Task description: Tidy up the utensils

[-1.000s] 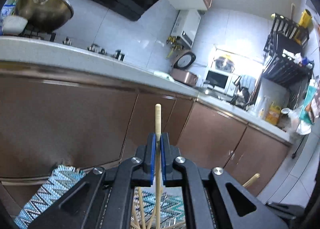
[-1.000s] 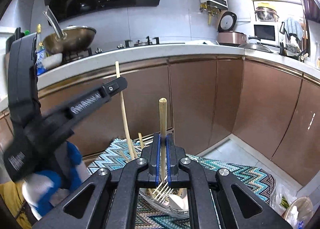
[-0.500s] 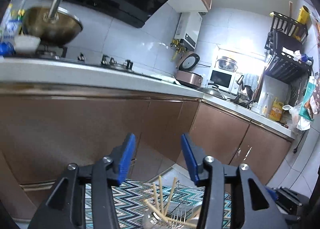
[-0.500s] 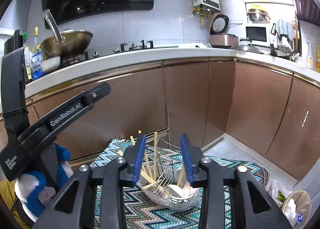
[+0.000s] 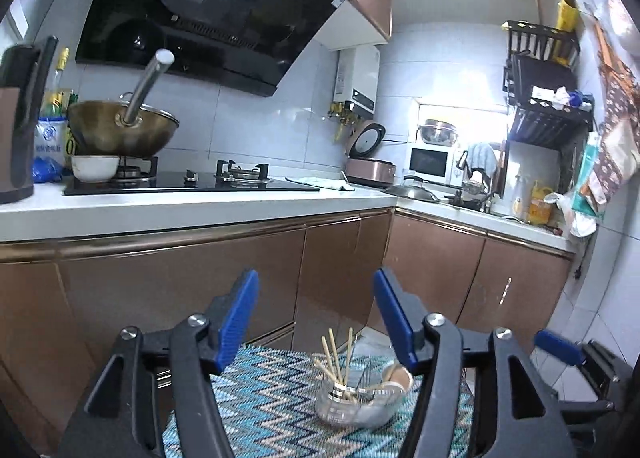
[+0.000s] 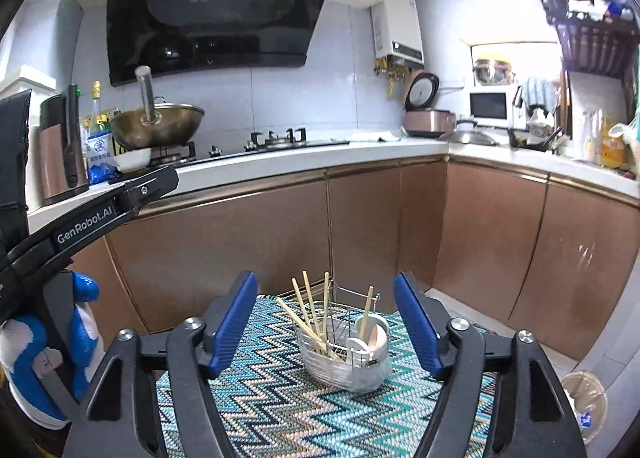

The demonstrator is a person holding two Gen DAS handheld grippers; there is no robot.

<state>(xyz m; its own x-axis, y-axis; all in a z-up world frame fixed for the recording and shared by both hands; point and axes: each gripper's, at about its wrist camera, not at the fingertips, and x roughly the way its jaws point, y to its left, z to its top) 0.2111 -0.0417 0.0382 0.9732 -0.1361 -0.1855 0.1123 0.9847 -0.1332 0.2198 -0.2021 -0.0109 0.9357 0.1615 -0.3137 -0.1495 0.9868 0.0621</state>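
A: How do the claws stand?
B: The left gripper [image 5: 316, 318] and the right gripper [image 6: 325, 322] are both opening, jaws spread, nothing between the pads.
A: And the utensils?
B: The chopsticks [image 6: 310, 314] stand in the wire basket [image 6: 340, 362] on the zigzag mat [image 6: 280, 410], near its far edge. The basket's contents are hard to make out.

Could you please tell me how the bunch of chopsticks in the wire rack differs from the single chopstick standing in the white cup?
The bunch of chopsticks holds several sticks; the single chopstick stands alone. The bunch sits in the wire rack at its left end and fans out, some sticks leaning far left; the single one stands in the white cup to the right, nearly upright. Both are pale wood, and neither is held by a gripper.
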